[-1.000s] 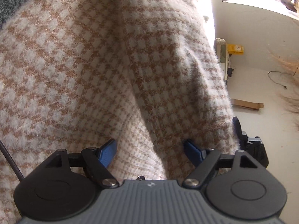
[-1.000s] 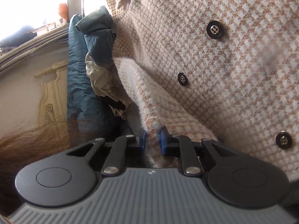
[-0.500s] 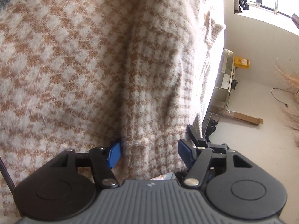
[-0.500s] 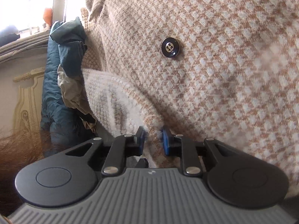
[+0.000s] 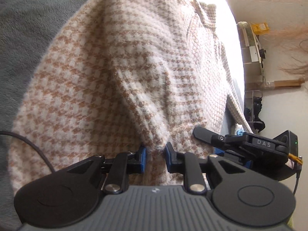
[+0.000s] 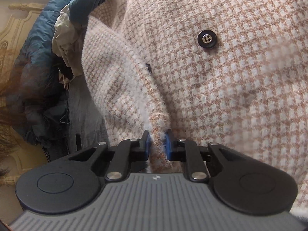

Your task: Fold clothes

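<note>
The fuzzy tan-and-white houndstooth knitted cardigan (image 5: 119, 73) is spread over a grey bed cover (image 5: 25, 38), not yet folded. A bunched ridge of it is pinched by the left tongs (image 5: 155, 157), whose jaws have just been closing; its buttoned front edge is clamped in the right tongs (image 6: 156, 144). Every fold remains.

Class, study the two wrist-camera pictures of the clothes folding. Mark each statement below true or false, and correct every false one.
1. The left gripper pinches a fold of the checked cardigan. True.
2. The right gripper is wide open and empty. False: it is shut on the cardigan's edge.
3. A dark button shows on the cardigan. True.
4. The cardigan is plain blue. False: it is tan and white; the blue garment lies beside it.
</note>
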Demonstrator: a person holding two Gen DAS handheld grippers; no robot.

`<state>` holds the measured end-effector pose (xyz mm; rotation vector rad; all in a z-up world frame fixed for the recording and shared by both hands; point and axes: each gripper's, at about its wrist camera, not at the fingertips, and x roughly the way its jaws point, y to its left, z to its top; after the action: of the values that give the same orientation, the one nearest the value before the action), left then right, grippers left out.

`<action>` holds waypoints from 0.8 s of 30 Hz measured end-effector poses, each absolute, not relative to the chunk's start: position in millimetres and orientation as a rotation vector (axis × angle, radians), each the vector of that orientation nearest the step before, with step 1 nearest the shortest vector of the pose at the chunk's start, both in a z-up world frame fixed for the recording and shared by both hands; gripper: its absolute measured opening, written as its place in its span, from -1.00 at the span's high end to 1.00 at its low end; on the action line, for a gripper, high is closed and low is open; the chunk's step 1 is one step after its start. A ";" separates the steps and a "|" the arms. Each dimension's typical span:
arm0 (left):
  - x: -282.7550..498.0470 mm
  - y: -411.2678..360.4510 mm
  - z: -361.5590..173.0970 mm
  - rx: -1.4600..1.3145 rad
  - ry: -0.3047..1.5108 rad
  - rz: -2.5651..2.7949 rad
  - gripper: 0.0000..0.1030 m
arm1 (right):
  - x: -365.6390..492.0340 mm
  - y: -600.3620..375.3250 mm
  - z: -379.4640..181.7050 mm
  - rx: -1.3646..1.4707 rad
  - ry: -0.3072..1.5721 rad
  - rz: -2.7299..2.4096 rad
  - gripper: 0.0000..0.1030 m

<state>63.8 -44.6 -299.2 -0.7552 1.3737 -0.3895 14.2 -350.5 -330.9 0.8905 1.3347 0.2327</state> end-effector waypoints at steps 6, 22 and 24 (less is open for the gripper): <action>45.2 -18.3 -284.1 -0.525 1.424 -0.408 0.61 | -15.7 -304.6 -331.1 0.833 1.411 0.264 0.74; 18.6 44.4 -293.1 -0.409 1.465 -0.409 0.62 | -24.3 -246.5 -343.7 0.734 1.476 0.269 0.74; 16.3 53.3 -294.2 -0.395 1.468 -0.416 0.62 | -26.3 -241.3 -345.4 0.732 1.488 0.267 0.74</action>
<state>16.3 53.3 -294.2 -0.3951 1.4681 -0.4156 -26.3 -241.3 -345.4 0.7317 1.4880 0.2669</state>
